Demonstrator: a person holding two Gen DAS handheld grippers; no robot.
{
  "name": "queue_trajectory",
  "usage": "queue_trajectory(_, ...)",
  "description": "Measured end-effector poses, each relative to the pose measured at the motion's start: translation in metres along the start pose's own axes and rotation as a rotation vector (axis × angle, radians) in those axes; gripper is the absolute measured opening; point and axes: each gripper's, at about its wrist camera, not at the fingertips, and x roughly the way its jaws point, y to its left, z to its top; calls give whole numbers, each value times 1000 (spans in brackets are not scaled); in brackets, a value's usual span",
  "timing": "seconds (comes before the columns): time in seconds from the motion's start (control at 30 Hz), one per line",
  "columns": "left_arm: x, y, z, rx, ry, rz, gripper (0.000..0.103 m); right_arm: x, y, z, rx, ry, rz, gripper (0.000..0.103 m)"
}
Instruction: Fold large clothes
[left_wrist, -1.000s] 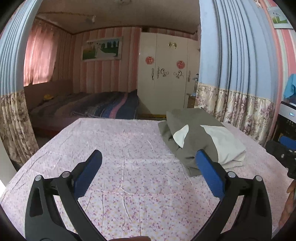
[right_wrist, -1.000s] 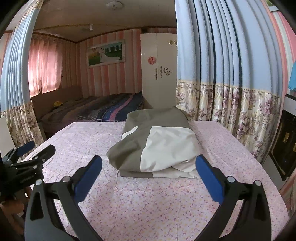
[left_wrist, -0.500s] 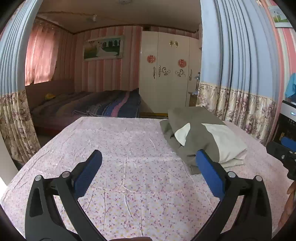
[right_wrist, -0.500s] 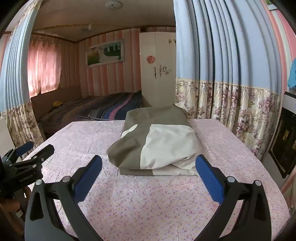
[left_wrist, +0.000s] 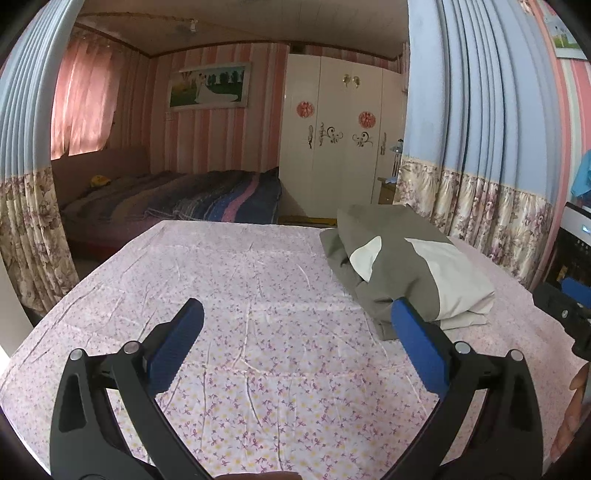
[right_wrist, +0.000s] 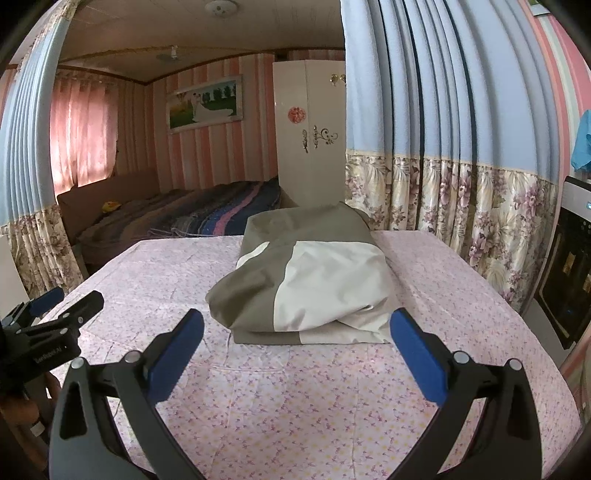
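Observation:
A folded olive-grey and white garment (right_wrist: 310, 280) lies as a thick bundle on the pink floral tablecloth (right_wrist: 325, 398), toward the far right of the table; it also shows in the left wrist view (left_wrist: 410, 269). My right gripper (right_wrist: 295, 332) is open and empty, hovering just in front of the bundle's near edge. My left gripper (left_wrist: 295, 328) is open and empty over bare cloth, left of the bundle. Each gripper appears at the edge of the other's view.
Blue and floral curtains (right_wrist: 443, 147) hang close along the table's right side and another at the far left (left_wrist: 22, 184). A bed with a striped blanket (left_wrist: 207, 203) and a white wardrobe (left_wrist: 340, 147) stand beyond the table. A dark appliance (right_wrist: 572, 277) is at the right.
Both grippers have drawn back slightly and stayed open. The folded garment has not moved.

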Motion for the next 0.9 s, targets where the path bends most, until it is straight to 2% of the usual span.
queue_trajectory(0.17, -1, -6, 0, 17, 15, -16, 100, 6, -5, -2, 17, 9, -2, 101)
queue_trajectory(0.77, -1, -10, -5, 61, 33, 39, 100, 6, -16, -4, 47, 9, -7, 101)
queue_trajectory(0.9, -1, -10, -7, 61, 41, 31, 100, 8, -17, -7, 45, 19, -8, 101)
